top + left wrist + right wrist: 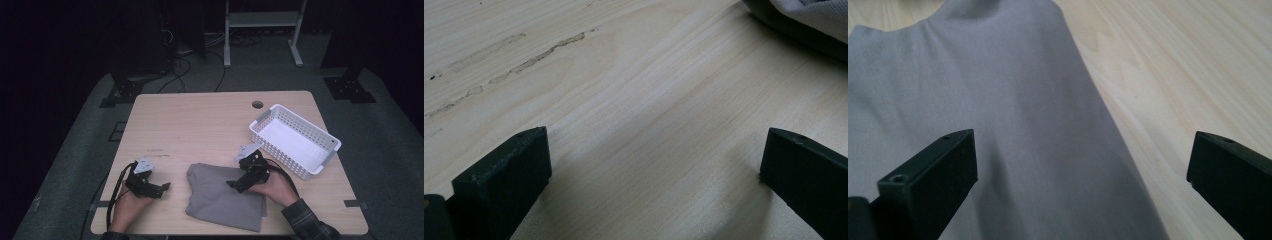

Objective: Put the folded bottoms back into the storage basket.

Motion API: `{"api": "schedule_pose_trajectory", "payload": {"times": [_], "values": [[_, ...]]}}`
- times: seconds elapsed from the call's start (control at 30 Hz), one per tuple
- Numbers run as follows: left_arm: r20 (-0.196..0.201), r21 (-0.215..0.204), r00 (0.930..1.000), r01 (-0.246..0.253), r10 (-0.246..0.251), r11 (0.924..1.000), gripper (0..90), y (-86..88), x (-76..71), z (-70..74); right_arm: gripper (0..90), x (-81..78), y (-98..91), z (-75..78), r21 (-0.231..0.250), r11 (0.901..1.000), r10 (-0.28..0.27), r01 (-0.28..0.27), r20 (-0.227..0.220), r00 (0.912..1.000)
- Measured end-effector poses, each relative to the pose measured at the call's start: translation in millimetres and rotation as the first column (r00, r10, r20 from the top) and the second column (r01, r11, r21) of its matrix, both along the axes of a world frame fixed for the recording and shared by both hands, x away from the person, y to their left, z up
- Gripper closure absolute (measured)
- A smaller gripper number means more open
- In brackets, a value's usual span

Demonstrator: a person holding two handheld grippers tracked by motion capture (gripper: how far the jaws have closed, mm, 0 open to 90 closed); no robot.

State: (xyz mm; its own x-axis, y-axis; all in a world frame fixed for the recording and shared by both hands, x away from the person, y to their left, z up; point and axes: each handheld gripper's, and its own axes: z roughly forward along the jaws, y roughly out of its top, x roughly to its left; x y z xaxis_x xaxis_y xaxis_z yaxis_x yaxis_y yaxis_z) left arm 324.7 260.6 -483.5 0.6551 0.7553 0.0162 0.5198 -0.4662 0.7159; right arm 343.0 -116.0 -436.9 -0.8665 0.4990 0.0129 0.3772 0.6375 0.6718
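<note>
A folded grey cloth (223,197) lies near the table's front edge, right of centre. My right gripper (233,184) hovers over the cloth's right part, open, with nothing between its jaws. In the right gripper view the grey cloth (988,115) spreads under the wide-apart jaws, its edge running down to bare wood. My left gripper (164,189) rests on the table left of the cloth, open and empty. In the left gripper view a corner of the cloth (809,22) shows at top right beyond bare wood.
A white perforated basket (294,139) stands empty at the table's right side. A round cable hole (257,104) sits near the far edge. The wooden table (200,125) has scuff marks (534,55) left of centre. Dark floor and stands surround it.
</note>
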Motion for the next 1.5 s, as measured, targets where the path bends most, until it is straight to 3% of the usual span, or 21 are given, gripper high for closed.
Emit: {"api": "schedule_pose_trajectory", "payload": {"times": [0.3, 0.6, 0.83, 1.03, 1.13, 1.23, 1.27, 1.3, 1.33, 1.37, 1.4, 1.43, 1.5], "values": [[0.0, 0.0, 1.0, 0.0, 0.0, 1.0, 0.0, 0.0, 0.0, 0.0, 0.0, 2.0, 15.0, -15.8, -0.02, 0.9994, 0.03, -0.03, -0.018, 0.9994], [0.0, 0.0, 1.0, 0.0, 0.0, 1.0, 0.0, 0.0, 0.0, 0.0, 0.0, 4.5, 22.2, -30.2, -0.011, 0.9974, 0.071, -0.071, -0.051, 0.9962], [0.0, 0.0, 1.0, 0.0, 0.0, 1.0, 0.0, 0.0, 0.0, 0.0, 0.0, 6.2, 23.4, -37.0, -0.016, 0.9938, 0.108, -0.11, -0.078, 0.9911], [0.0, 0.0, 1.0, 0.0, 0.0, 1.0, 0.0, 0.0, -0.1, 0.0, 0.0, 4.5, 24.2, -37.9, -0.027, 0.9936, 0.107, -0.109, -0.082, 0.9908], [0.0, 0.0, 1.0, 0.0, 0.0, 1.0, 0.0, 0.0, -0.1, 0.0, 8.3, 2.3, 24.2, -35.6, -0.036, 0.9916, 0.121, -0.124, -0.079, 0.9896], [0.0, 0.0, 1.0, 0.0, 0.0, 1.0, 0.0, 0.0, -0.1, 0.0, 23.1, -0.9, 23.3, -30.9, -0.037, 0.9881, 0.145, -0.149, -0.094, 0.985], [0.0, 0.001, 1.0, 0.0, 0.0, 1.0, 0.0, 0.0, -0.1, 0.0, 35.1, -2.5, 22.5, -28.9, -0.032, 0.9866, 0.156, -0.16, -0.104, 0.9823], [0.0, 0.001, 1.0, 0.0, 0.0, 1.0, 0.0, 0.0, -0.1, 0.0, 35.1, -2.5, 22.5, -28.9, -0.032, 0.9866, 0.156, -0.16, -0.104, 0.9823], [0.0, 0.001, 1.0, 0.0, 0.0, 1.0, 0.0, 0.0, -0.1, 0.0, 44.6, -4.1, 20.9, -27.8, -0.019, 0.9869, 0.157, -0.16, -0.115, 0.9809], [0.0, 0.0, 1.0, -0.002, 0.002, 1.0, 0.0, 0.0, -0.1, -0.1, 44.6, -4.1, 20.9, -27.8, -0.019, 0.9869, 0.157, -0.16, -0.115, 0.9809], [0.0, -0.001, 1.0, -0.004, 0.004, 1.0, 0.0, 0.1, -0.1, 0.0, 52.5, -5.1, 19.1, -28.3, -0.001, 0.9856, 0.168, -0.169, -0.117, 0.9789], [0.0, -0.001, 1.0, -0.006, 0.006, 1.0, 0.0, 0.1, -0.1, 0.0, 52.5, -5.1, 19.1, -28.3, -0.001, 0.9856, 0.168, -0.169, -0.117, 0.9789], [-0.001, -0.001, 1.0, -0.009, 0.009, 1.0, 0.0, 0.2, 0.0, 0.0, 62.2, -7.7, 18.7, -28.7, 0.018, 0.9835, 0.181, -0.18, -0.126, 0.9754]]}}
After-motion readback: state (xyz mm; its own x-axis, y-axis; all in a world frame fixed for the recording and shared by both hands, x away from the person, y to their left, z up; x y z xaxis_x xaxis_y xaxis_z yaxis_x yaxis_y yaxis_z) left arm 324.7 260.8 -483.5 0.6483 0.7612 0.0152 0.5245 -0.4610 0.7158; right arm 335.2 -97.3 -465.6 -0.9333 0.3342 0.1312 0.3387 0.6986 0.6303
